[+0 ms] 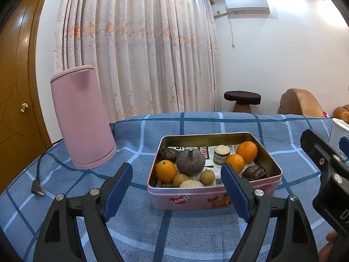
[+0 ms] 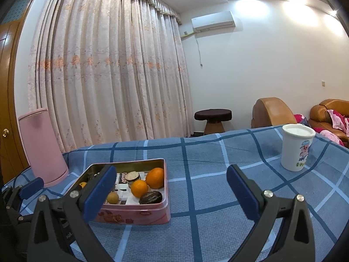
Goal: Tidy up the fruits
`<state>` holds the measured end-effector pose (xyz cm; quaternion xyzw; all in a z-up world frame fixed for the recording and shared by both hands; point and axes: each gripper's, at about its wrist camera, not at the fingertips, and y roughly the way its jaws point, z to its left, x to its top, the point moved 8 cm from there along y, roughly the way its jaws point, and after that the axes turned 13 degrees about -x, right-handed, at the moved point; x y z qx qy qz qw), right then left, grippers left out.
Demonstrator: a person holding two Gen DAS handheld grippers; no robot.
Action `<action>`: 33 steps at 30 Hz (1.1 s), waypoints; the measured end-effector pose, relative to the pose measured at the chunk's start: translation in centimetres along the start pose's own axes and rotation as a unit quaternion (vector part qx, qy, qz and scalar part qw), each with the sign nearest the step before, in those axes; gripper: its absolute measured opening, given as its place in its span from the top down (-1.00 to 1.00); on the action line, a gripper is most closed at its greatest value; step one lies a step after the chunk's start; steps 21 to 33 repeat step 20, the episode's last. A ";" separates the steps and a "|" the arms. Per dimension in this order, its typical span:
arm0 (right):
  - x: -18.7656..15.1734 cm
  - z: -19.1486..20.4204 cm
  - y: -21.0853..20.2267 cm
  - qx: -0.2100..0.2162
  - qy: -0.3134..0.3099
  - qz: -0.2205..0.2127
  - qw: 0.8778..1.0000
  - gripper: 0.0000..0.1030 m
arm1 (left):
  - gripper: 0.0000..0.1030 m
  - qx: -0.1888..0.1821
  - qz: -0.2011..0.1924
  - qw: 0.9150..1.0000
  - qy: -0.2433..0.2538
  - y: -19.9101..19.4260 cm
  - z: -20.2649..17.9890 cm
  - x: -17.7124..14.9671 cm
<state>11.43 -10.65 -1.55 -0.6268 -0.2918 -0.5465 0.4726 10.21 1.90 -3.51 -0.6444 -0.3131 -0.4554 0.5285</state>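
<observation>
An open pink tin point(image 1: 196, 196) sits on the blue checked cloth point(image 1: 196, 235). It holds three oranges point(image 1: 165, 171), a dark purple round fruit point(image 1: 190, 162), two small tan longans point(image 1: 207, 176), two dark brown fruits point(image 1: 254, 172), a small jar point(image 1: 222, 154) and a round cracker point(image 1: 190, 183). My left gripper point(image 1: 176, 168) hovers just in front of the tin, open, touching nothing. My right gripper point(image 2: 171, 170) is open over bare cloth to the right of the tin point(image 2: 135, 215), nothing between its blue pads point(image 2: 242, 192).
A tall pink kettle point(image 1: 82, 118) stands left of the tin, its black plug point(image 1: 38, 188) lying on the cloth. A white lidded cup point(image 2: 296, 148) stands at the right. Beyond the table edge are curtains, a stool point(image 2: 212, 114) and brown sofas.
</observation>
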 end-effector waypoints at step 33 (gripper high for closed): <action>-0.3 0.5 0.3 -0.007 -0.011 0.007 1.000 -1.00 | -0.63 -0.016 0.006 1.000 -0.018 0.5 0.3 -0.3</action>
